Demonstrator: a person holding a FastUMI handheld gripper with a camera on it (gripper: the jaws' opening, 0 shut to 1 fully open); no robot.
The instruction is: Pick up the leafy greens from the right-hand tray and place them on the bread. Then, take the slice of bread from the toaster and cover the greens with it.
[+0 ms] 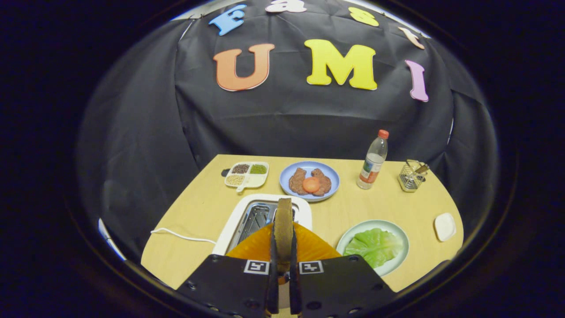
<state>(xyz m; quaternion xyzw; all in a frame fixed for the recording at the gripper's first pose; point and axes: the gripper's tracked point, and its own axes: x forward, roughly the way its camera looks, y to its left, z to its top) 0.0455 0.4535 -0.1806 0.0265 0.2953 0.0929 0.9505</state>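
Bread first: a brown-crusted slice of bread (pixel 283 229) stands on edge between the fingers of your hand-held gripper (pixel 283 265), which are nearly closed and press on it from both sides, so you are gripping it. It sits above the white two-slot toaster (pixel 234 221), whose metal slots show just ahead of the fingers. An orange ridged shape (pixel 309 248) spreads behind the slice; you cannot tell from this angle what it is.

To the right of your fingers, a pale green round plate (pixel 395 229) holds the flat green lettuce leaf (pixel 373 245). Beyond the toaster, a blue round plate (pixel 329 176) carries brown patties and a red tomato slice (pixel 311 184). Left of that lies a white divided dish of grains (pixel 247 174).

You have bare wooden tabletop (pixel 194 207) left of the toaster, crossed by its white cord (pixel 176 234). Along the far right stand a clear plastic bottle with a red cap (pixel 374 161), a wire basket (pixel 411 176) and a small white pad (pixel 444 226) near the edge.
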